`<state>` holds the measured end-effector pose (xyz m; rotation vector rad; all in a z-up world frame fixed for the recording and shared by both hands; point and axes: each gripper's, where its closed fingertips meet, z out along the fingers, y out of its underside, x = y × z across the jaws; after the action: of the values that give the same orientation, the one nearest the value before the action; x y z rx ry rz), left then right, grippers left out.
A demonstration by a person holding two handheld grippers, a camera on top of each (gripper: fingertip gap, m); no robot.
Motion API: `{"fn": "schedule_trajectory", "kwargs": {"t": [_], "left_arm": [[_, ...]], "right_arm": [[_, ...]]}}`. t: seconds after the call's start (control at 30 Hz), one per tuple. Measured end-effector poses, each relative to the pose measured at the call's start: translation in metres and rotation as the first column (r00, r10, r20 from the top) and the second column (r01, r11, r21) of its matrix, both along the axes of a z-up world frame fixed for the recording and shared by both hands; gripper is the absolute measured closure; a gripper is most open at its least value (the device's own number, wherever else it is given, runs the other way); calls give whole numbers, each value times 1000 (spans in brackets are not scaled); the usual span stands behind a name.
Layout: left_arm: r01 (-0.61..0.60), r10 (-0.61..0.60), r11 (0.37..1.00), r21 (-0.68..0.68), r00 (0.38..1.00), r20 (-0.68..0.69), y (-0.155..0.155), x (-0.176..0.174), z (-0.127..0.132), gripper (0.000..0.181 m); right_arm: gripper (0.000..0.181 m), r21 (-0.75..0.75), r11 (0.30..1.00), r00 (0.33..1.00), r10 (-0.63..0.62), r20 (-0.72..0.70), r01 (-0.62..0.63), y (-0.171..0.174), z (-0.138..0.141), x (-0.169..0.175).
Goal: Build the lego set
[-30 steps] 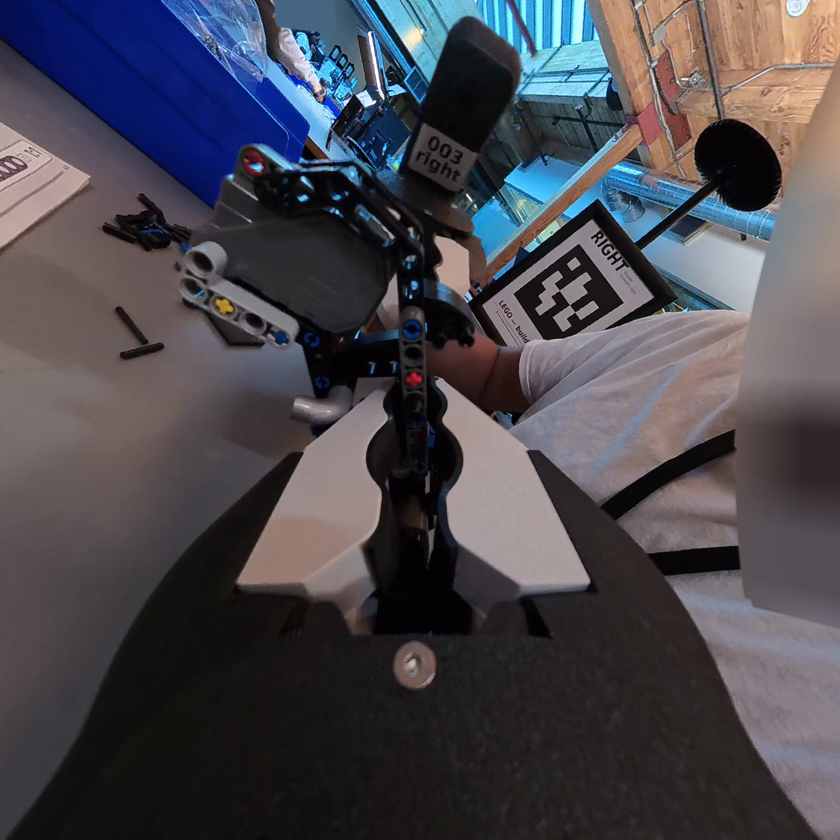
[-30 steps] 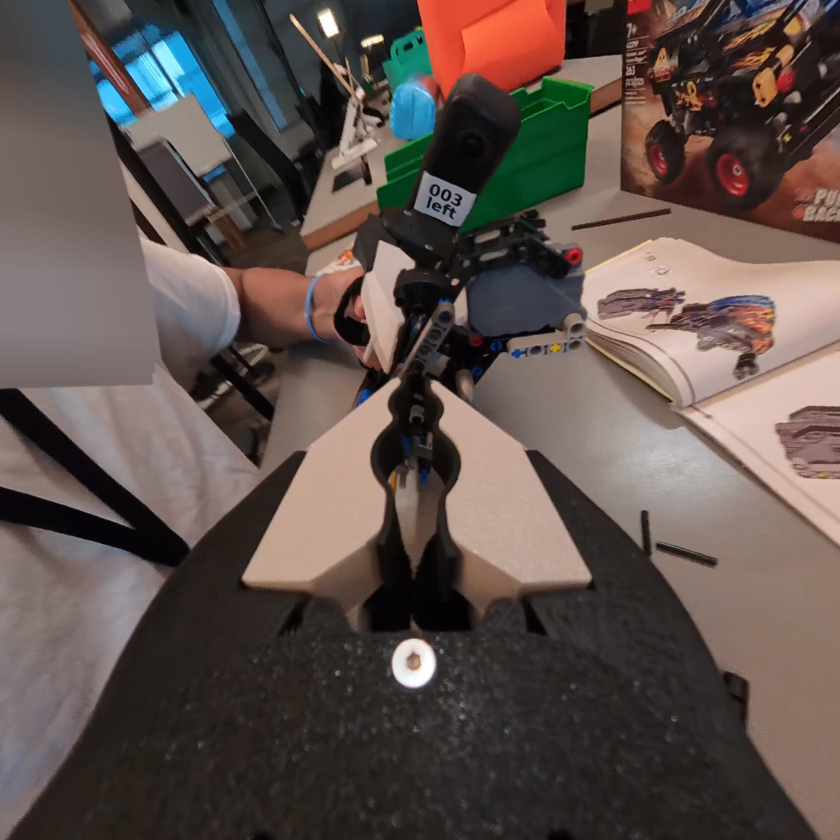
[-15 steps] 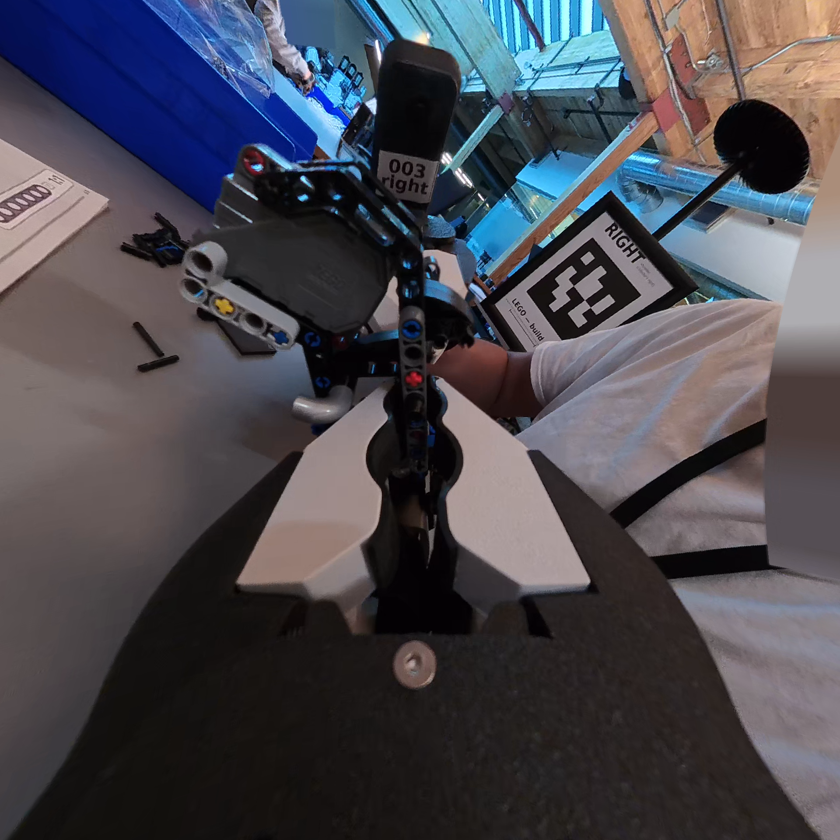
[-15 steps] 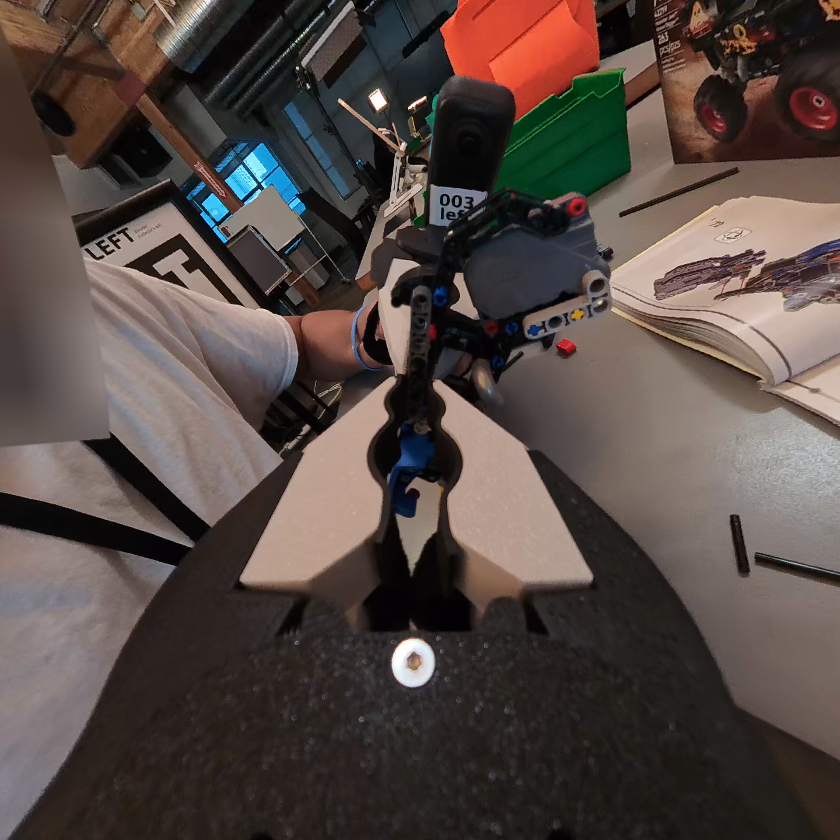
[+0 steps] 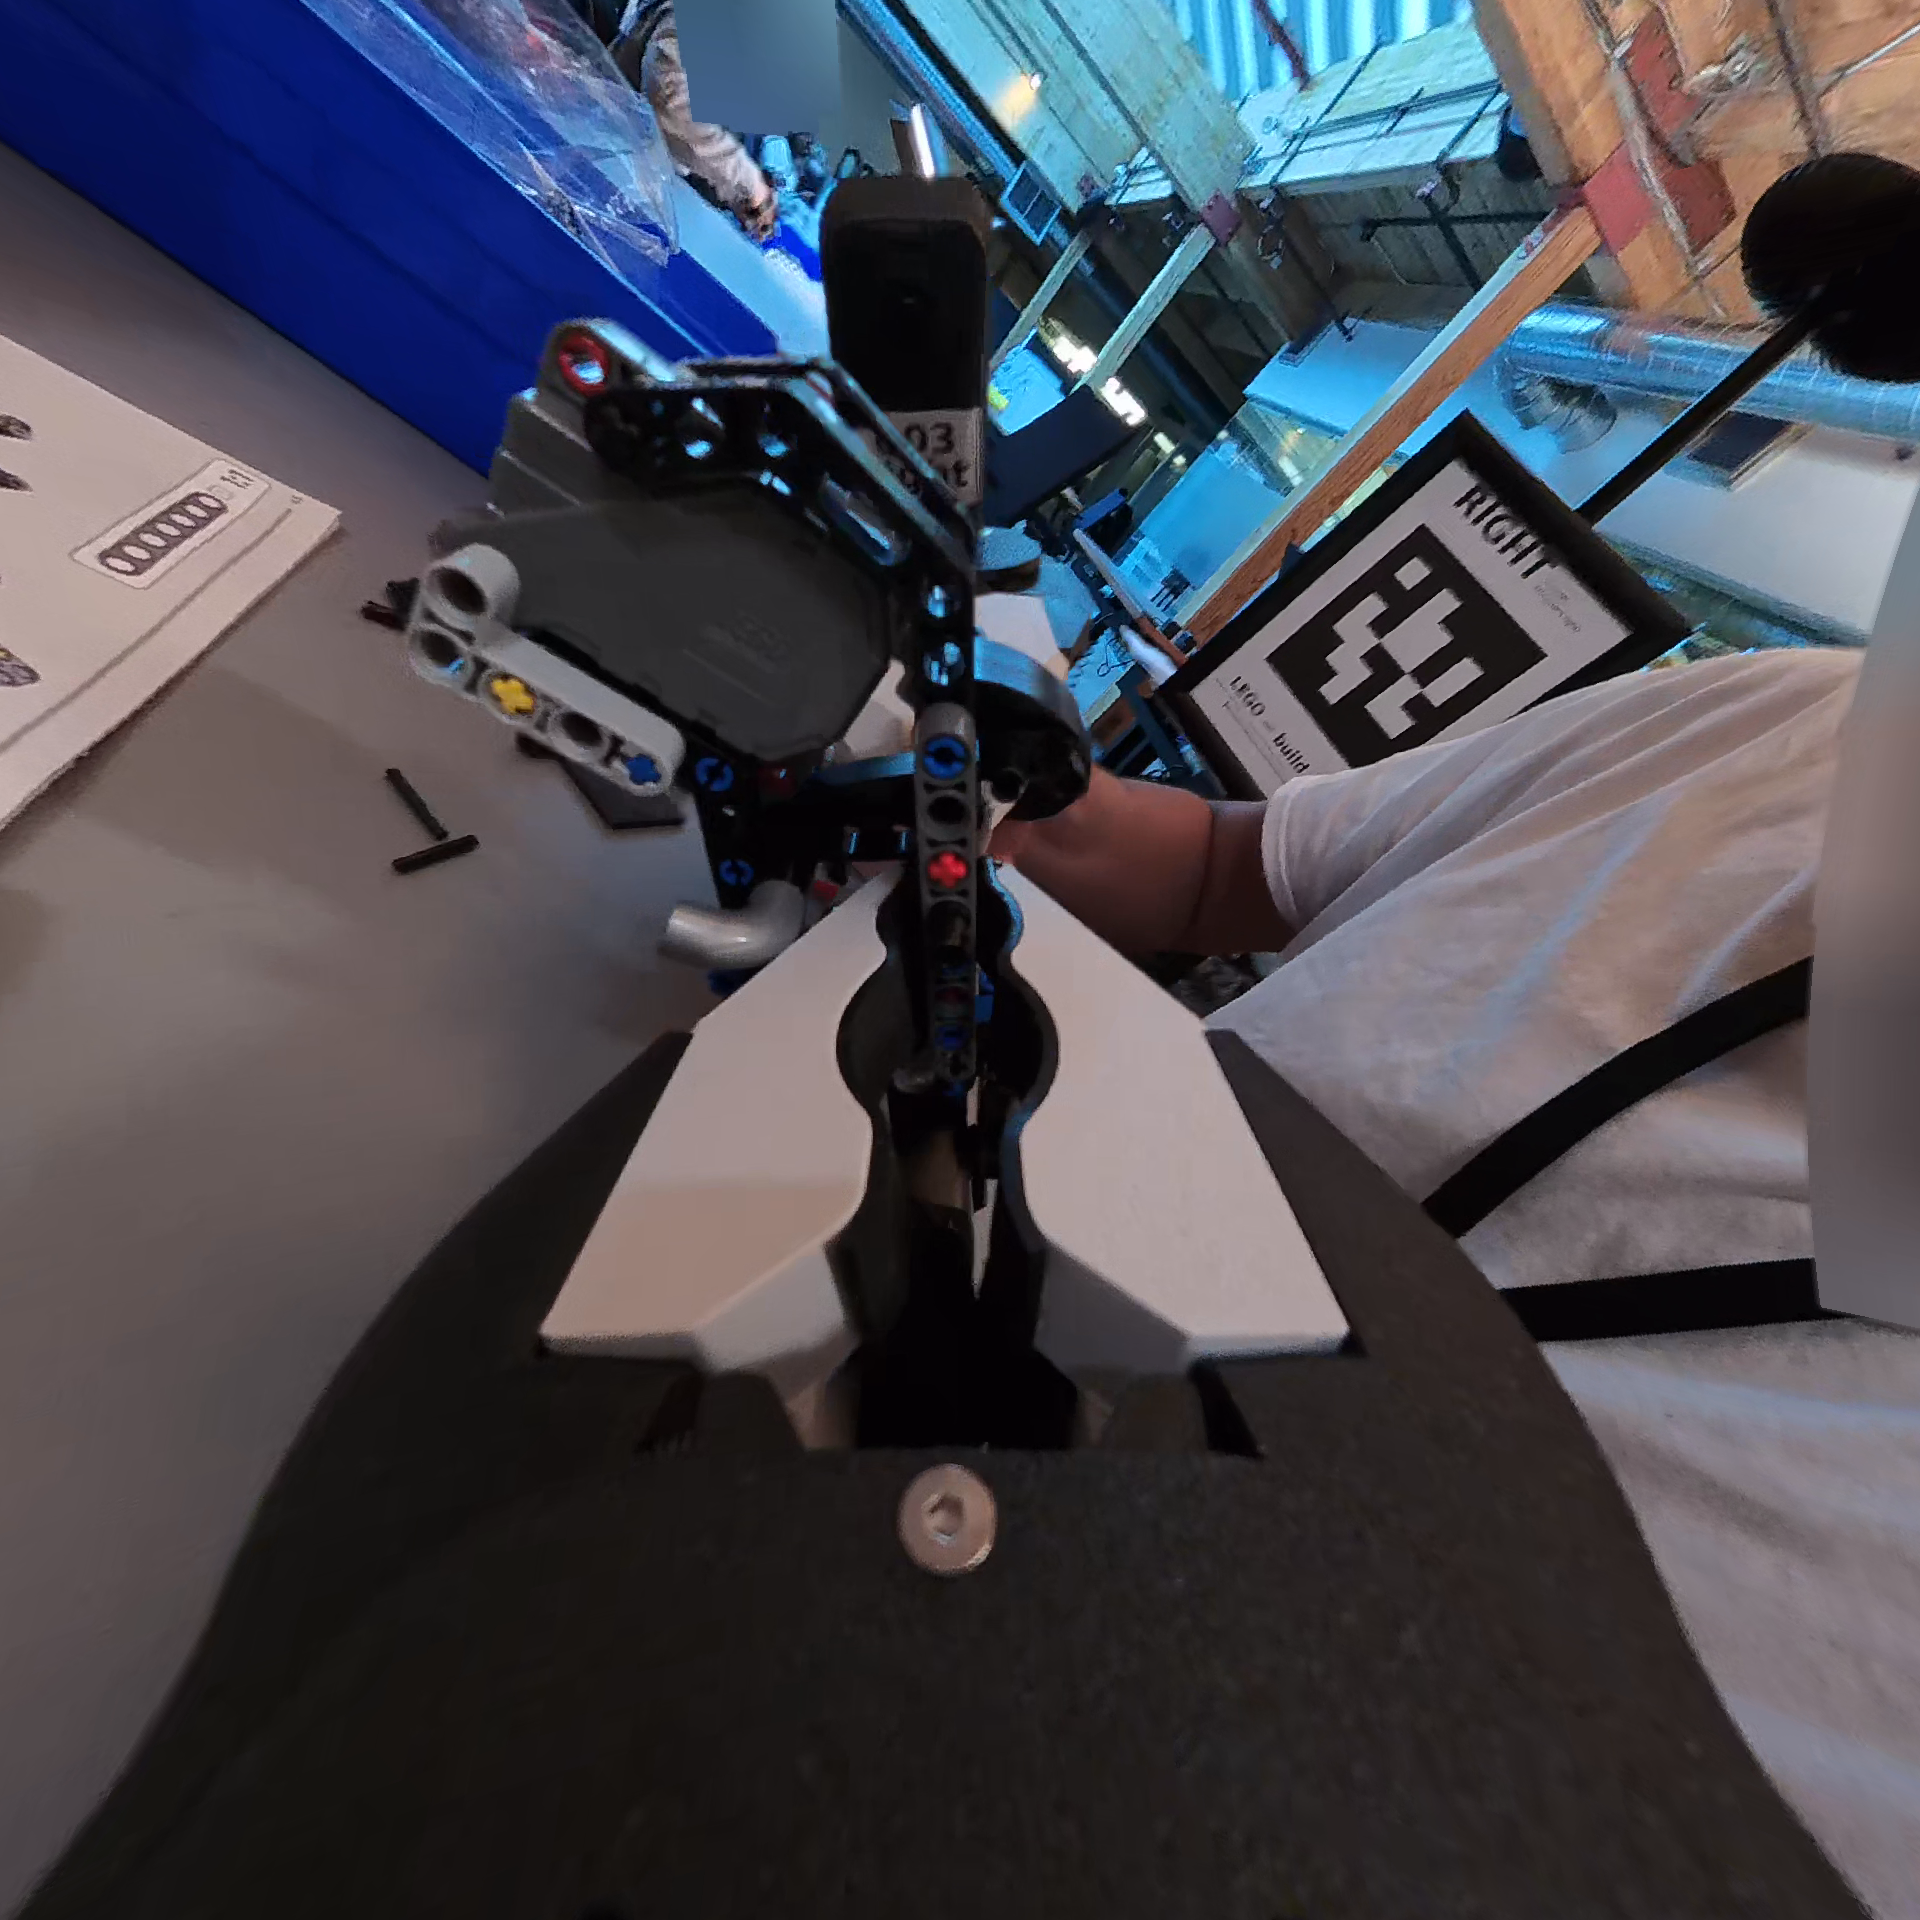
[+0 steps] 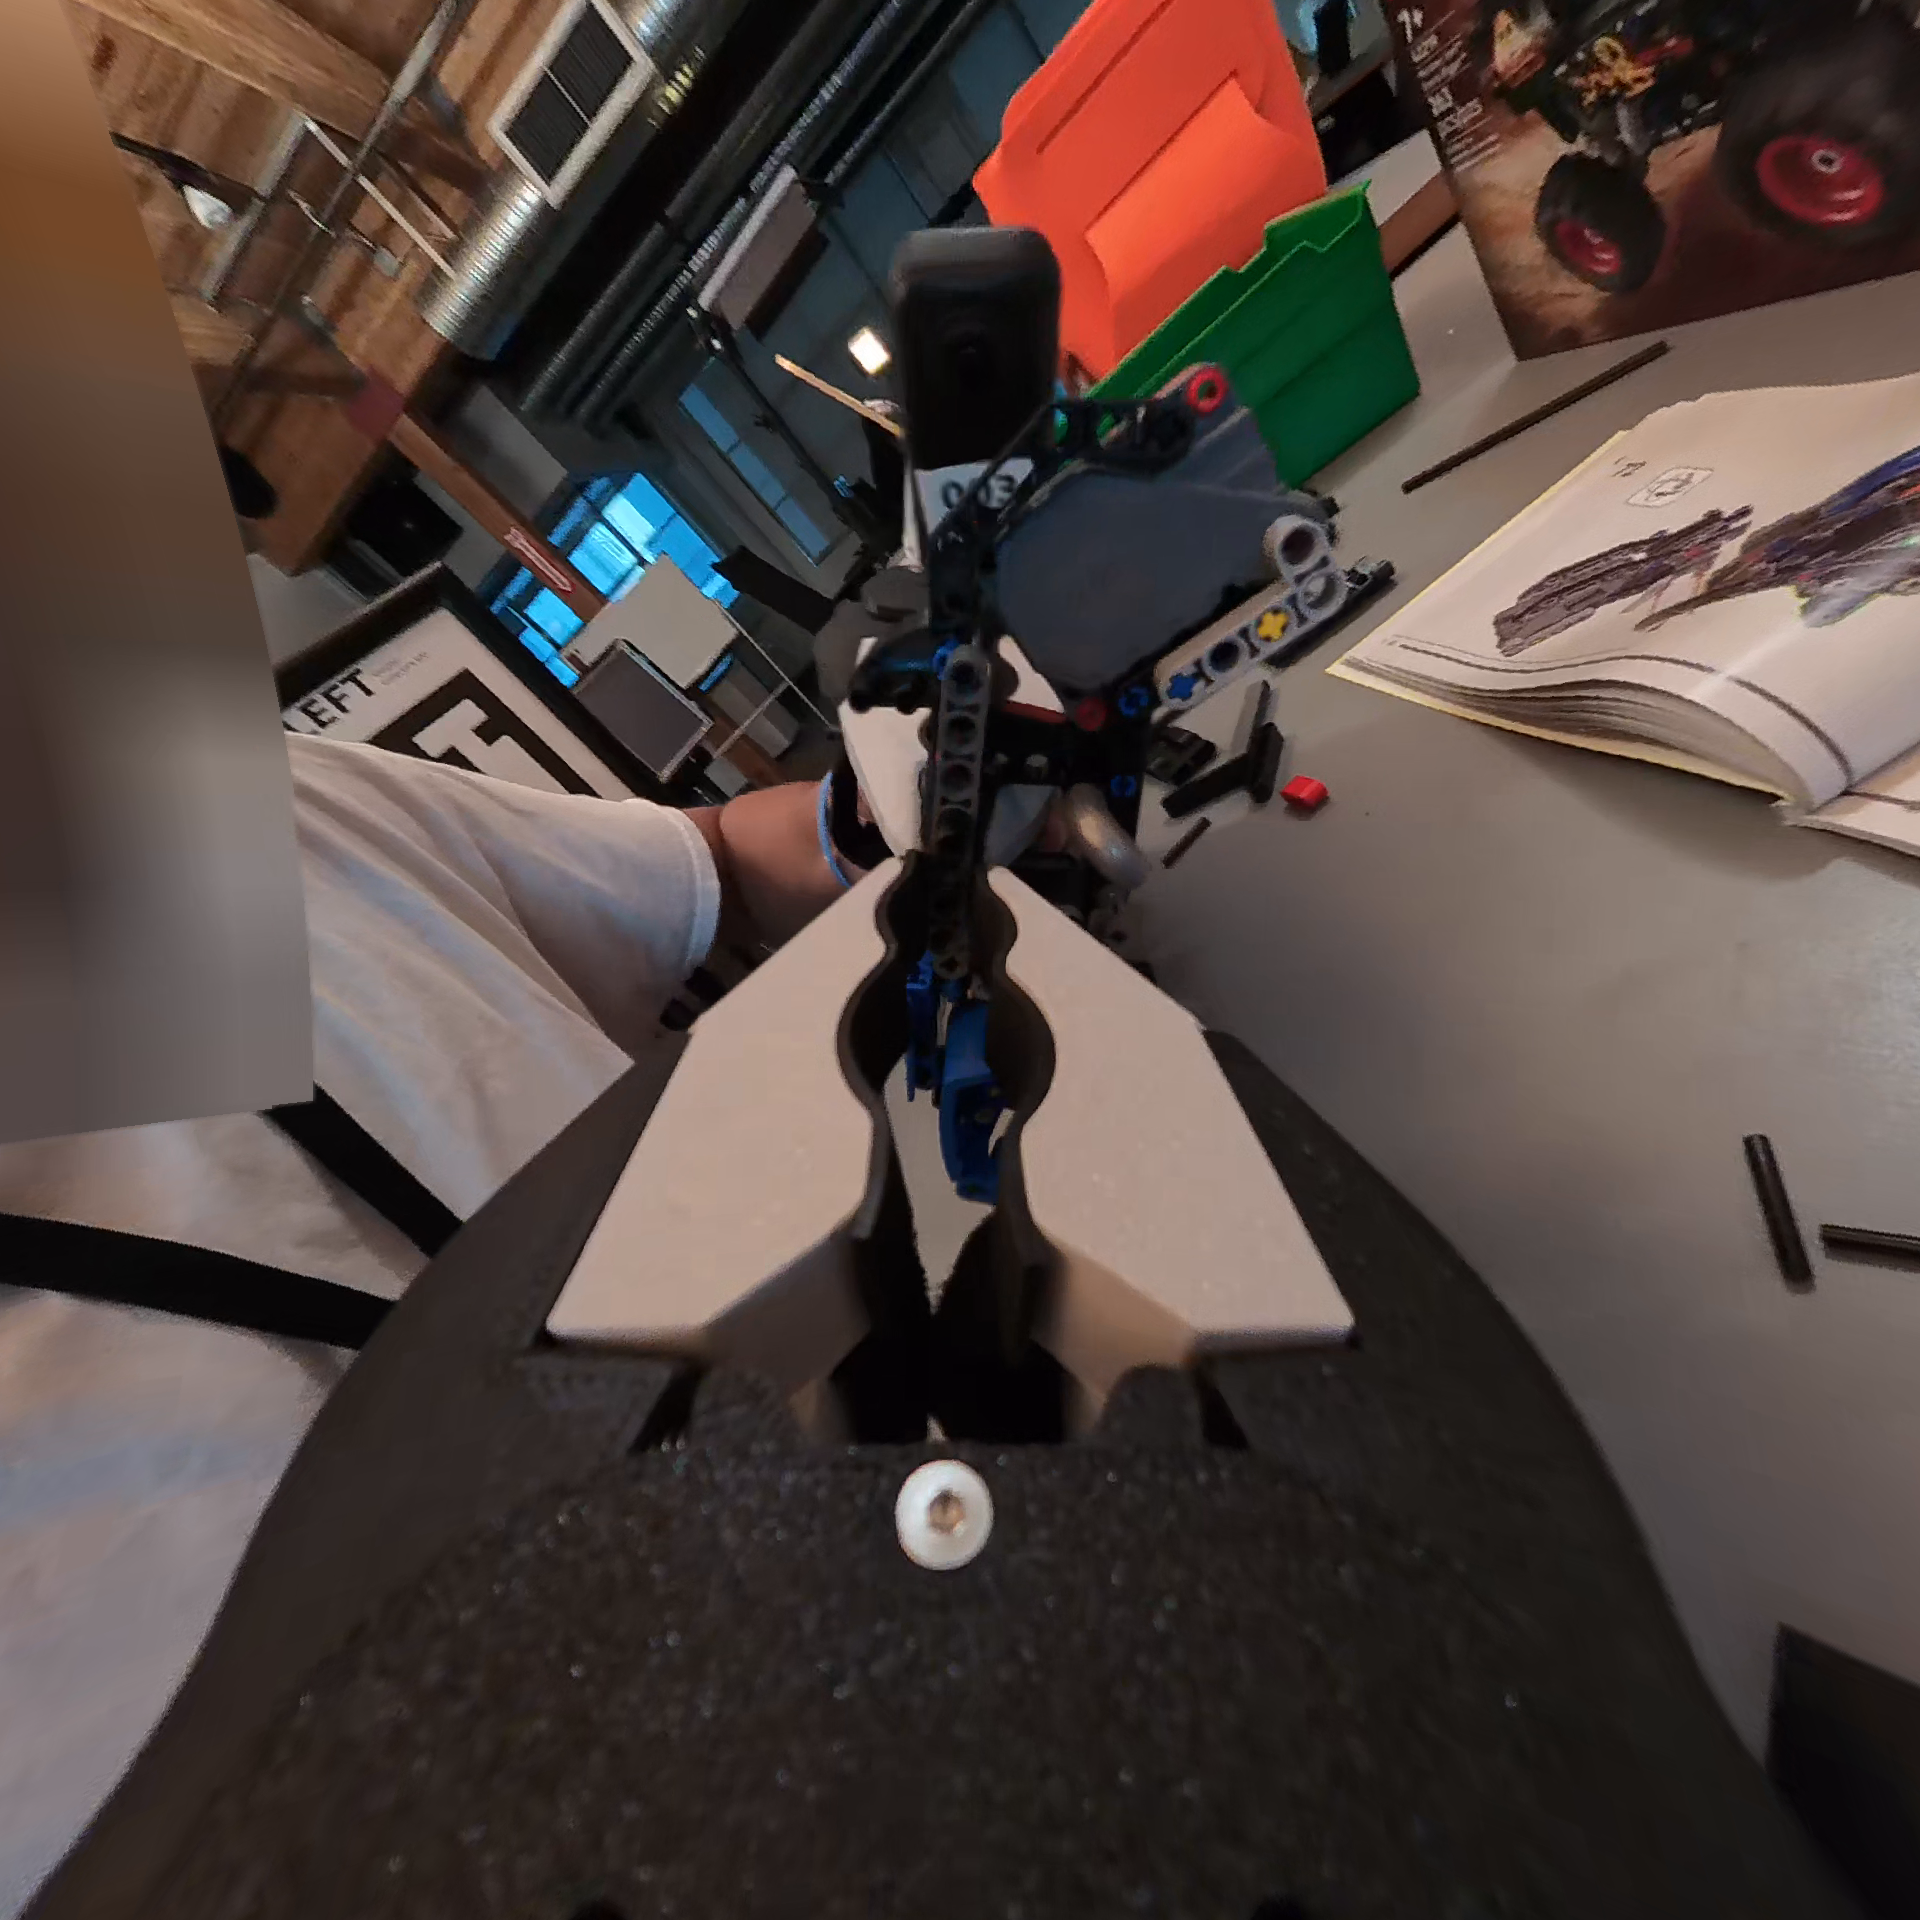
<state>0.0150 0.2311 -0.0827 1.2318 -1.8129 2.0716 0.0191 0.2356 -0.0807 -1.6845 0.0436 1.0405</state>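
Gripping the lego assembly (image 5: 727, 644) from opposite ends, my two tools hold it raised above the grey tabletop (image 5: 208, 1091).

Item 1, left tool (image 5: 948, 997): fingers (image 5: 769, 1122) closed almost together on a black perforated beam (image 5: 945, 831) of the assembly, which runs upright out of the narrow gap between them.

Item 2, right tool (image 6: 948, 977): closed to a narrow gap on the same kind of dark perforated beam (image 6: 956, 769); a blue piece (image 6: 966, 1091) sits between the fingers just behind the grip.

Item 3, assembly: dark grey motor-like block with a black frame over its top, a red ring at one corner, and a light grey beam (image 5: 540, 686) carrying a yellow and a blue pin along its lower edge. A curved silver piece (image 5: 727, 925) hangs at its underside.

Item 4, loose parts: two short black rods (image 5: 426, 821) on the tabletop left of the assembly in the left wrist view; a small red piece (image 6: 1304, 792) and several black pieces (image 6: 1236, 769) beneath the assembly in the right wrist view.

Item 5, an open instruction booklet (image 6: 1662, 665), far right.

Item 6, a green bin (image 6: 1309, 343) and an orange one (image 6: 1164, 166), far side; the set's box (image 6: 1683, 156) to their right.

Item 7, a blue bin (image 5: 312, 208) at the far left in the left wrist view.
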Motion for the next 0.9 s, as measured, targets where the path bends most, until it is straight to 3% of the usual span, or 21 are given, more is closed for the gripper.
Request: {"fn": "schedule_trajectory", "kwargs": {"t": [0.3,0.9], "left_arm": [[19,-29,991,-130,997,-77,-3,1,-2,176],[18,-21,998,-64,999,-46,0,1,-3,176]], "right_arm": [[174,42,998,996,-45,76,42,-1,-3,0],[175,-32,999,999,32,34,-31,-2,-5,-1]]}}
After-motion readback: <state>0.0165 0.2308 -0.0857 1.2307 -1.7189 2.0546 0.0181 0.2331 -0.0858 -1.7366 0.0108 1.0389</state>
